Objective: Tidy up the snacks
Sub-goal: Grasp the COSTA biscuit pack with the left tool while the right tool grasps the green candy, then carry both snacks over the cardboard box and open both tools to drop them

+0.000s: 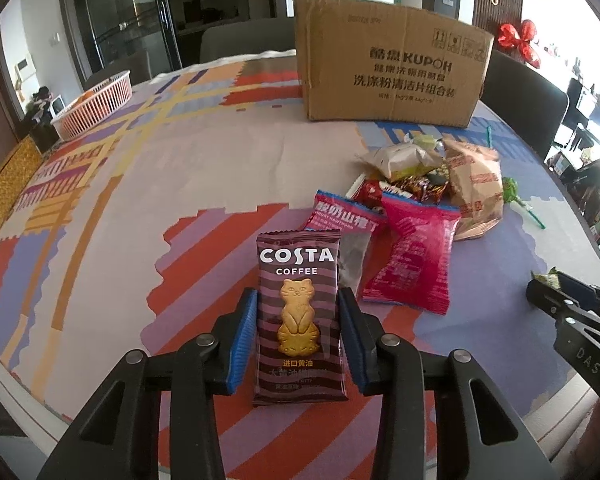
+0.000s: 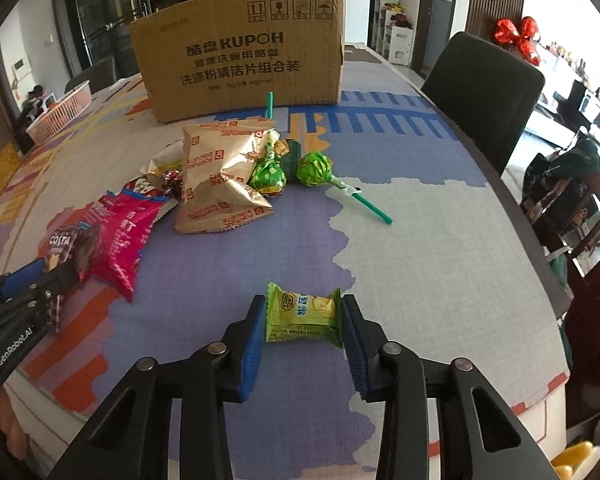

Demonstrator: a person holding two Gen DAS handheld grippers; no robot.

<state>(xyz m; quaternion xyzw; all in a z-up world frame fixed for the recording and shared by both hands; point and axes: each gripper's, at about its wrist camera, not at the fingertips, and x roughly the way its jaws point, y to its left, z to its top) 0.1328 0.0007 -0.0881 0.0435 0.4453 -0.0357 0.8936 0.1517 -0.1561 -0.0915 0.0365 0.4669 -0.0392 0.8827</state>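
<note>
My left gripper (image 1: 298,312) is shut on a brown Costa Coffee biscuit packet (image 1: 298,300), its blue pads pressing both sides. My right gripper (image 2: 303,316) is shut on a small green candy packet (image 2: 303,316), held just above the tablecloth. A pile of snacks lies ahead: pink packets (image 1: 410,256) (image 2: 120,236), a tan biscuit bag (image 1: 476,184) (image 2: 220,176), green lollipops (image 2: 312,168) and smaller wrapped sweets. In the right wrist view, the left gripper (image 2: 56,268) shows at left with the Costa packet (image 2: 62,246). In the left wrist view, the right gripper (image 1: 544,284) shows at right.
A brown cardboard box (image 1: 388,68) (image 2: 244,52) stands at the table's far side. A pink slatted basket (image 1: 94,104) (image 2: 60,114) sits far left. A woven yellow box (image 1: 8,184) lies at the left edge. Dark chairs (image 2: 488,96) line the right side.
</note>
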